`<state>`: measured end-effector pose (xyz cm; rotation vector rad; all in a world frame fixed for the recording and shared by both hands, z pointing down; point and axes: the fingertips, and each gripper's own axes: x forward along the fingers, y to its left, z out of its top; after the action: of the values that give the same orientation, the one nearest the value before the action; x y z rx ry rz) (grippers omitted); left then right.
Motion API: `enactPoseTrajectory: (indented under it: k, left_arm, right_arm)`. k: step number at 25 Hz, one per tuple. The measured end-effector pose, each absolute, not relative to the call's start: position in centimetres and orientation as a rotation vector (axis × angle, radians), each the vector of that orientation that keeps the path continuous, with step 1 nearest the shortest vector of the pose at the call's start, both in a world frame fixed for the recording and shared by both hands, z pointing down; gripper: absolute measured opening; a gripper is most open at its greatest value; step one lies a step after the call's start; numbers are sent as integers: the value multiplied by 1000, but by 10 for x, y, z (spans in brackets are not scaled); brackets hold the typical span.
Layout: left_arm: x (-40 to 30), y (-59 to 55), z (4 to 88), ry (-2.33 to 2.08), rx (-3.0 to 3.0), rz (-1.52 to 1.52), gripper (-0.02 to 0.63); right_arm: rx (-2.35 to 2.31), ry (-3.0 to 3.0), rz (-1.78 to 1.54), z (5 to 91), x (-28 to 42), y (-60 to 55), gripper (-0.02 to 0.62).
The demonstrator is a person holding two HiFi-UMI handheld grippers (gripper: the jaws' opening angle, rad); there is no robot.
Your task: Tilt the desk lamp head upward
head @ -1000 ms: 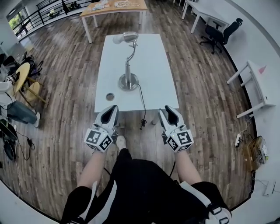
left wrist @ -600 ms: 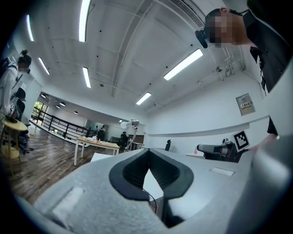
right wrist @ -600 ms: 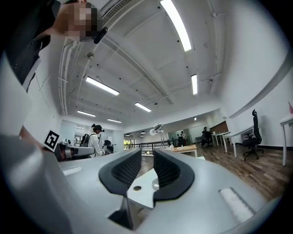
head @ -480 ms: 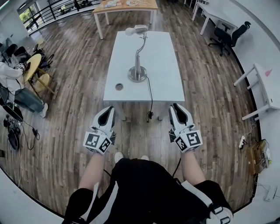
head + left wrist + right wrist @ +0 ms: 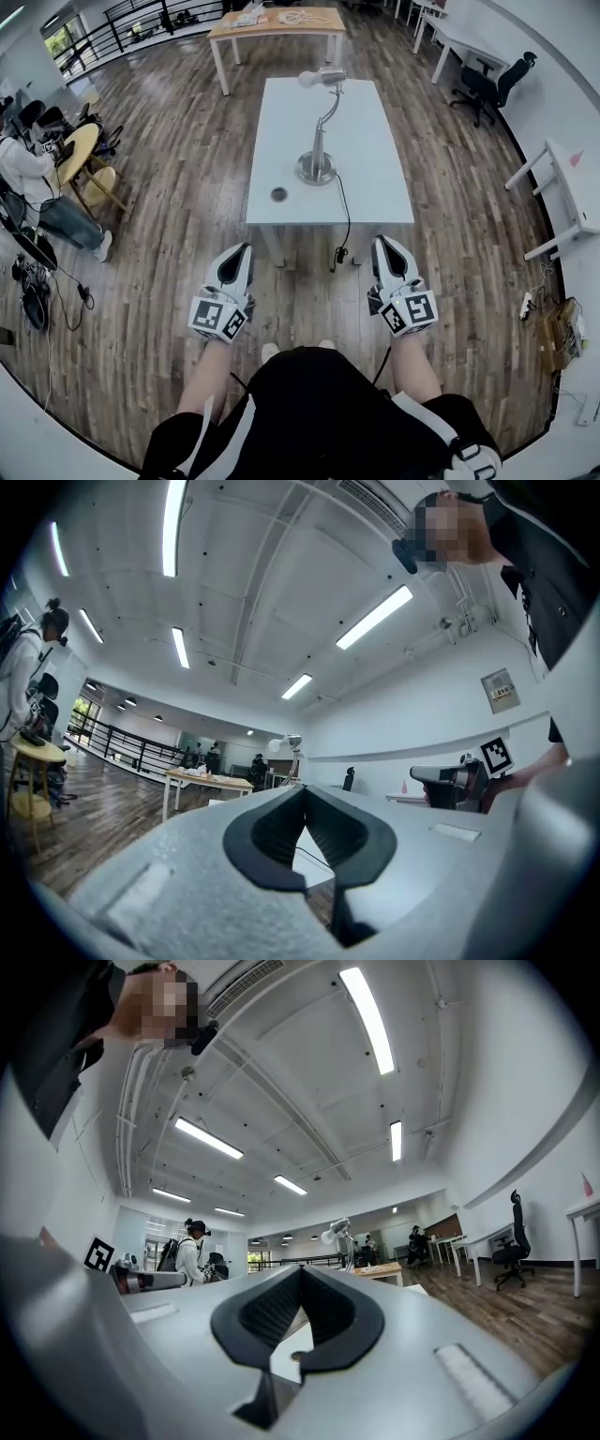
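A silver desk lamp (image 5: 317,167) stands on the white table (image 5: 370,131), its curved neck rising to a head (image 5: 323,77) that points left near the far edge. The lamp also shows small and distant in the left gripper view (image 5: 292,747) and the right gripper view (image 5: 336,1232). My left gripper (image 5: 245,249) hovers over the wooden floor short of the table's near edge, shut and empty. My right gripper (image 5: 381,242) hangs level with it to the right. Its jaws have just been closing and are shut with nothing between them. Both grippers are well short of the lamp.
The lamp's black cable (image 5: 343,230) drops over the table's near edge between my grippers. A round hole (image 5: 278,194) sits in the table's front left. A wooden table (image 5: 277,19) stands behind, an office chair (image 5: 487,80) and a white desk (image 5: 572,187) at right, and a seated person (image 5: 28,178) at left.
Both grippers have drawn back from the table's front edge, which they overlapped before. The table and lamp now sit farther right and farther off in the head view.
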<state>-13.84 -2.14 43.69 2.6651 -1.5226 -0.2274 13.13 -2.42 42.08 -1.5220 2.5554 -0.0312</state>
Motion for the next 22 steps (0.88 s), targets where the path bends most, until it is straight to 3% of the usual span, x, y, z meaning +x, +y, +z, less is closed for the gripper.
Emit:
enactPoseTrajectory:
  k: [22]
  left_arm:
    - [-157,-27,444,-1446,2684,-309,0]
  right_arm:
    - [-1624,2596,26,419,113,-13,3]
